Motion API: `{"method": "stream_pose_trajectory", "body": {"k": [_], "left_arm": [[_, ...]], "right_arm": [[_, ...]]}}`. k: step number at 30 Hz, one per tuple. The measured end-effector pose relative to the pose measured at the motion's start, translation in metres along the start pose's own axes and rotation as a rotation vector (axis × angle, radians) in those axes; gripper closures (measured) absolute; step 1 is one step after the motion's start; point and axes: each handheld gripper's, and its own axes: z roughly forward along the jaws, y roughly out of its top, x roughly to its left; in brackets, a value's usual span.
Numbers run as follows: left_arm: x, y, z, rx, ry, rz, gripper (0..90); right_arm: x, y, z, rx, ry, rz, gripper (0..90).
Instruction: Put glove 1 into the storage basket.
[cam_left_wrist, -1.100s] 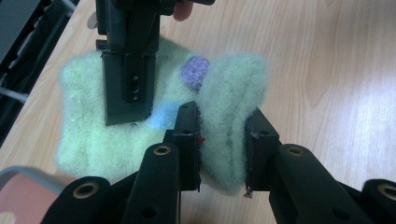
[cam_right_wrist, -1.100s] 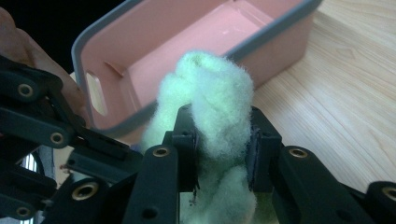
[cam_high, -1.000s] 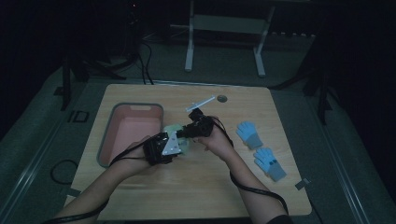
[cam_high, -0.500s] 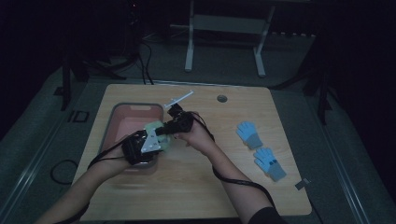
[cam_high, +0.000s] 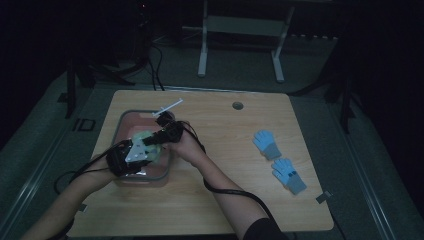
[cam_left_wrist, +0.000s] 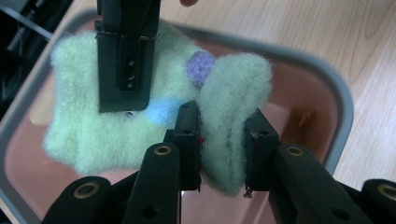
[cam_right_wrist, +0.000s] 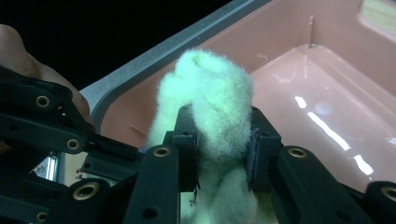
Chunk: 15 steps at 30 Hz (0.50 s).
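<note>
Fuzzy green glove (cam_left_wrist: 116, 126) held up over the pink bin (cam_high: 121, 131) at the left side of the wooden table (cam_high: 220, 200), both grippers clamped on it. Left gripper (cam_left_wrist: 222, 140) – jaws closed on a fluffy fold at the glove's edge, pads pressed into the pile from both sides; glove body spreads out to the left in that view, pale green with a purple patch (cam_left_wrist: 200, 66) and a light blue patch (cam_left_wrist: 161, 111). The other gripper's black jaw (cam_left_wrist: 125, 60) comes in from the top there, sitting on the glove's upper part. Right gripper (cam_right_wrist: 219, 140) – jaws closed on a bunched-up wad of the same green fleece, squeezed between the pads, fabric bulging above them. Behind it the bin's pink floor and grey rim (cam_right_wrist: 187, 42), with the left gripper's black linkage (cam_right_wrist: 51, 126) at the left side of that view. High view: left gripper (cam_high: 131, 154) and right gripper (cam_high: 167, 134) sit close together above the bin, glove a pale patch between them, forearms coming in from the bottom edge. Whether the glove touches the bin floor – can't tell. Pair of blue gloves (cam_high: 279, 160) lies on the table well off to the right, apart from the bin. A white strip (cam_high: 167, 107) shows just beyond the bin's far edge.
</note>
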Motion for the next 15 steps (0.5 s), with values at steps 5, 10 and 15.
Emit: {"method": "stream_pose_trajectory", "body": {"k": [5,10,15], "left_arm": [[0.005,-0.011,0.008,0.012,-0.027,-0.006,72.2],[0.009,-0.01,0.019,0.034,-0.047,0.014,72.2],[0.01,-0.006,0.029,0.071,-0.072,0.039,72.2]], "right_arm": [[-0.002,-0.001,0.013,0.009,-0.005,0.01,70.7],[-0.008,-0.004,0.017,0.02,-0.026,0.025,71.0],[-0.013,-0.006,0.02,0.052,-0.052,0.031,70.7]]}}
